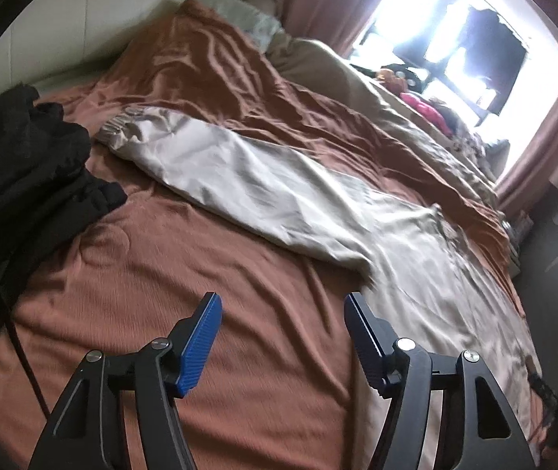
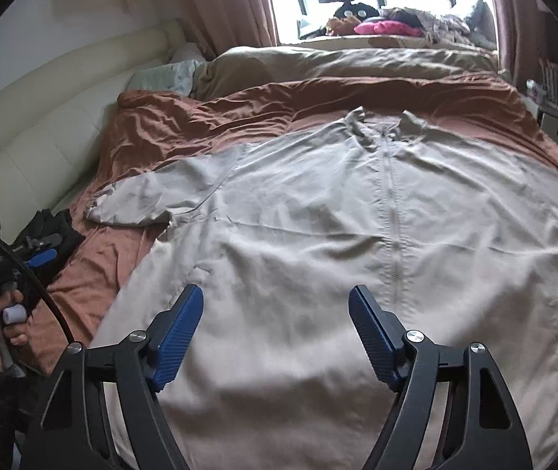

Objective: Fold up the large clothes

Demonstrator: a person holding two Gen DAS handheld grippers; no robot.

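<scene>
Now | both my fingers apart, empty, over beige jacket (image 2: 318, 211) on bed (image 1: 185, 258) | risk: blurred hem, probably pinching one layer, fold skews

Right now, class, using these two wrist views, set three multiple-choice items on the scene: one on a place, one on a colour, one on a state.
1. Where does the beige zip jacket lie?
A. spread on the bed
B. hung at the window
C. on the floor

2. What colour is the bedspread under it?
A. green
B. rust brown
C. white

3. How does the left gripper stand?
A. shut on a sleeve
B. shut on the black clothing
C. open, holding nothing

Answers:
1 A, it lies flat, zip up, across the bedspread.
2 B, rust brown cloth shows all round the jacket.
3 C, its blue pads stand apart over bare bedspread, near the jacket's sleeve.
</scene>
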